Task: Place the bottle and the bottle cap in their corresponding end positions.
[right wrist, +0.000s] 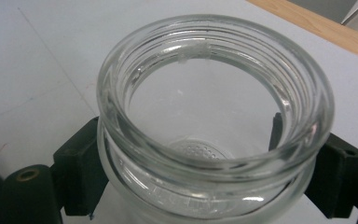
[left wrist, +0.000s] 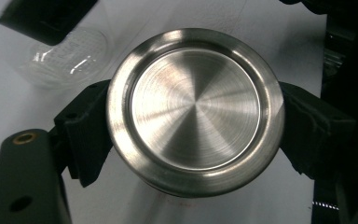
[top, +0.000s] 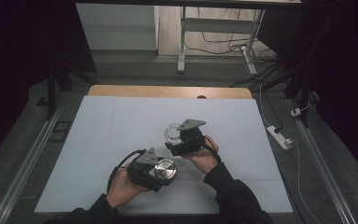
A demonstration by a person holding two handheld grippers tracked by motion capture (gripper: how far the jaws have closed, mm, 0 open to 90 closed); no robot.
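Jaws of the left gripper (left wrist: 193,121) clamp the steel lid (left wrist: 196,111) by its rim, the right gripper's (right wrist: 209,154) jaws clamp the open glass jar (right wrist: 214,116) below its threads — mouth clear, likely for capping above the desk (top: 121,121).

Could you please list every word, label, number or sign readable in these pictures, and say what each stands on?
No text can be read for certain.
Glass jar: faint embossed lettering low on its wall, too blurred to read.
Metal lid: plain brushed metal, no marking.
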